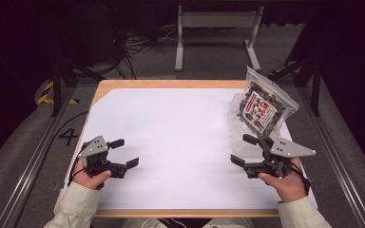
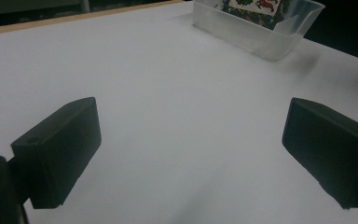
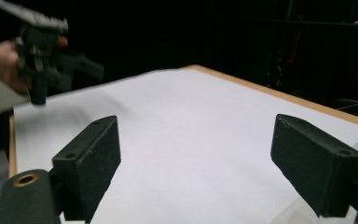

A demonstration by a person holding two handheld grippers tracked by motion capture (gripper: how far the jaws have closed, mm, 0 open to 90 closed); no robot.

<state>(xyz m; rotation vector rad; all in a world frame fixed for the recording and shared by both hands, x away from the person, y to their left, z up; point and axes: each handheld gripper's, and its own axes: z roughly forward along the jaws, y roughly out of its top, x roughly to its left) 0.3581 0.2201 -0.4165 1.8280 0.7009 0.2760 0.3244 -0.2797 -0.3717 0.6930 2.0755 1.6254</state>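
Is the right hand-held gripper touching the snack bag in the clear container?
Apart. The high view shows white table between the right hand-held gripper and the snack bag.

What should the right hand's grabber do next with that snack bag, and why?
Probably turn toward the snack bag and move closer. The right gripper is open with nothing between its jaws, and it points across the white sheet, not at the bag. The bag stands in a clear tub just beyond it, untouched. The left gripper is open and far away.

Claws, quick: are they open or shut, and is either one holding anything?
Left claw: open, holding nothing.
Right claw: open, holding nothing; the snack bag sits apart in its clear tub.
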